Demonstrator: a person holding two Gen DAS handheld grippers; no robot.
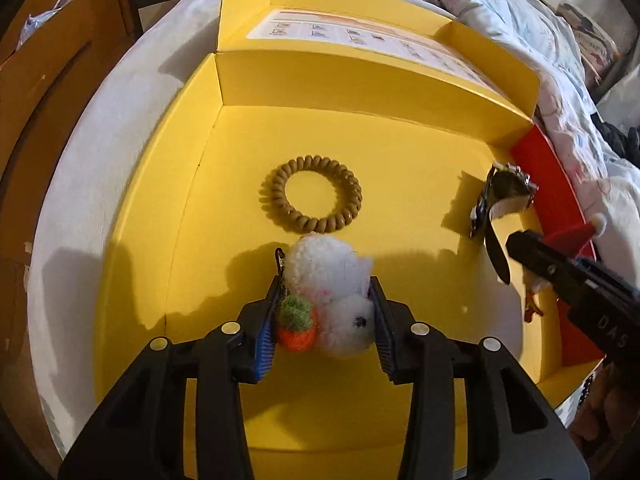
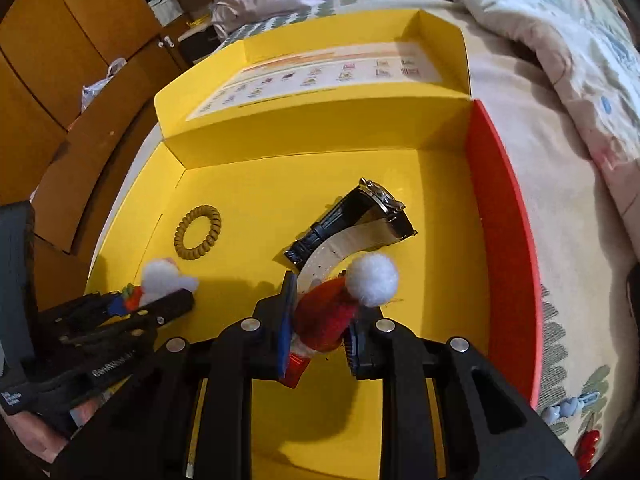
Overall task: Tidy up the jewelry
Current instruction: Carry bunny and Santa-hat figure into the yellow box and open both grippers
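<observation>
A matt yellow cardboard box [image 1: 360, 152] with one red inner wall [image 2: 504, 216] sits on a bed [image 2: 540, 112] spread with soft printed cloth. A paper sheet [image 2: 320, 74] lines its lid. Inside lie a smooth, rubbery tan coil hair tie [image 1: 312, 199] and a wristwatch [image 2: 372, 216] with a shiny metal case and glossy black strap. The left hand-held gripper [image 1: 324, 304], black plastic with ribbed blue pads, clasps a fuzzy white plush charm [image 1: 332, 284]; the right hand-held gripper [image 2: 320, 332] clasps a red knitted charm [image 2: 332, 316] with a fluffy pompom. Behind, glossy wooden cabinets [image 2: 60, 48].
</observation>
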